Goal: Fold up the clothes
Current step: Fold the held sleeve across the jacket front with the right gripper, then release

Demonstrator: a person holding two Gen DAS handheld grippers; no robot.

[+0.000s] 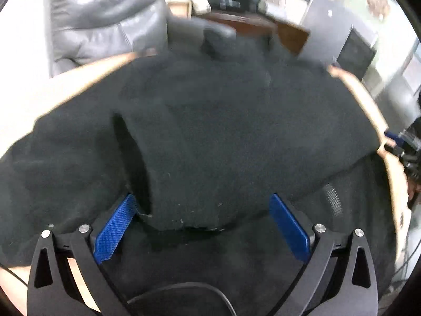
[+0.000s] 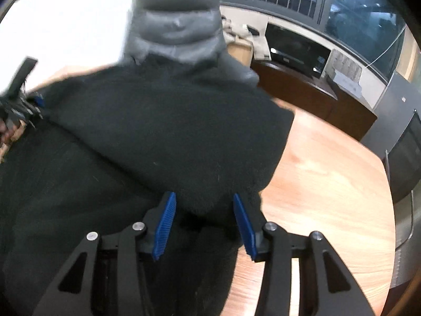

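Observation:
A black fleece garment lies spread over a wooden table, with one layer folded back across its middle. In the left wrist view my left gripper hangs just above it, open wide. The folded layer's hem sits between the blue pads without being pinched. In the right wrist view my right gripper stands at the black fleece garment's right corner. A bulge of fabric fills the gap between its pads, whose jaws stand apart. Each gripper shows at the edge of the other's view.
A grey leather chair stands behind the table's far edge. Bare wooden table top lies right of the garment. A dark wooden cabinet carrying a black appliance stands further back. A hand on the left gripper shows at the left edge.

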